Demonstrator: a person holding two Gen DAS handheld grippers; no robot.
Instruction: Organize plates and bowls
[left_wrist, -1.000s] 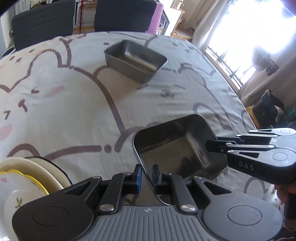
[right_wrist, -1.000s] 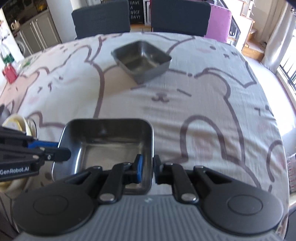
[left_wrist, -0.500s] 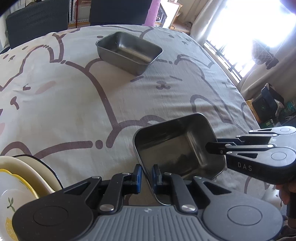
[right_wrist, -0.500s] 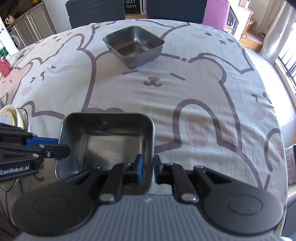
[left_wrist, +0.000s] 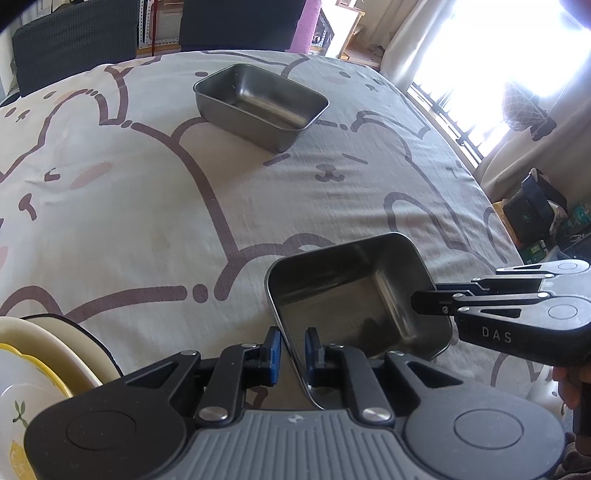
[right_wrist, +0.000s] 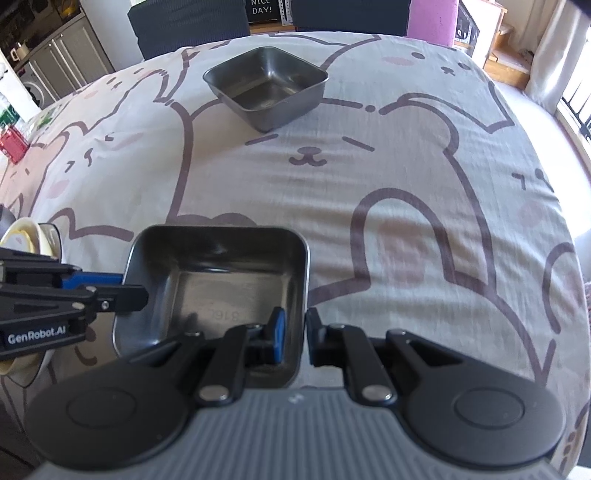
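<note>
Both grippers hold one square steel bowl (left_wrist: 354, 291) above the table, tilted. My left gripper (left_wrist: 293, 350) is shut on its left wall. My right gripper (right_wrist: 293, 336) is shut on its right wall; the bowl shows in the right wrist view (right_wrist: 221, 280). The right gripper also shows in the left wrist view (left_wrist: 424, 301), and the left gripper in the right wrist view (right_wrist: 136, 295). A second square steel bowl (left_wrist: 260, 103) stands empty at the far middle of the table; it also shows in the right wrist view (right_wrist: 266, 86).
A stack of cream and yellow plates (left_wrist: 40, 354) sits at the near left, also in the right wrist view (right_wrist: 26, 236). The bear-print tablecloth (left_wrist: 147, 206) covers the table. Dark chairs (left_wrist: 74, 40) stand behind the far edge. A window is on the right.
Both grippers have carried the held bowl forward across the table; the far bowl now looks nearer and lower in both views.
</note>
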